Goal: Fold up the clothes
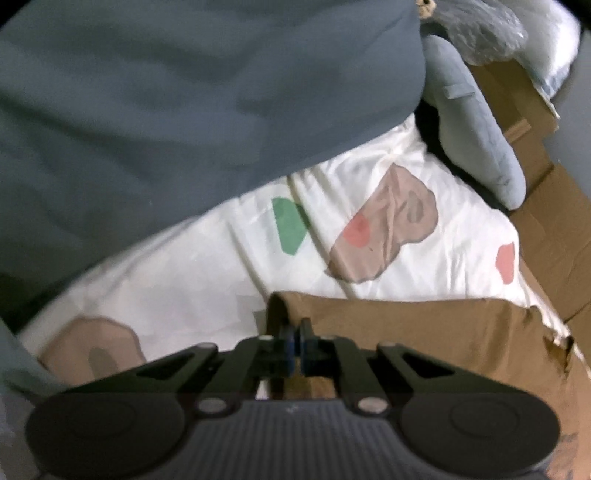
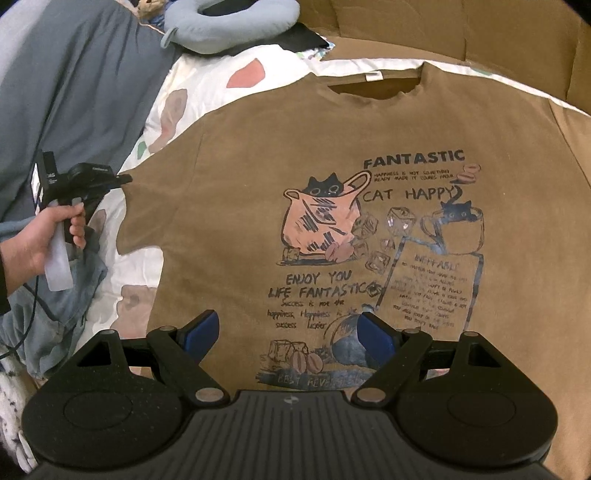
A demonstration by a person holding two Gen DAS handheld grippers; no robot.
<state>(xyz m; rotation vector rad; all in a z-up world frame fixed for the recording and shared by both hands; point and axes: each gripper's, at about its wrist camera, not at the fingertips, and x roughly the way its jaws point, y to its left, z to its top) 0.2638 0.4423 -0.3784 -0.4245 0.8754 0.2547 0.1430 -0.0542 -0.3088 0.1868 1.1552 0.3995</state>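
Observation:
A brown T-shirt (image 2: pixel 240 166) with cat prints and "FANTASTIC" lettering lies spread face up on the bed, collar at the far side. My left gripper (image 2: pixel 123 180), held by a hand (image 2: pixel 40 236), is at the tip of the shirt's left sleeve. In the left wrist view the left gripper (image 1: pixel 295 334) is shut on the edge of that brown sleeve (image 1: pixel 424 332), which is slightly lifted. My right gripper (image 2: pixel 287 328) hovers open over the shirt's lower printed part, with nothing between its blue pads (image 2: pixel 203 328).
A white bedsheet (image 2: pixel 207 74) with coloured patches lies under the shirt. A grey-blue blanket (image 2: pixel 74 92) and a blue neck pillow (image 2: pixel 229 22) are at the far left. Brown cardboard (image 2: pixel 443 33) borders the far side. Jeans (image 2: pixel 55 314) lie at the near left.

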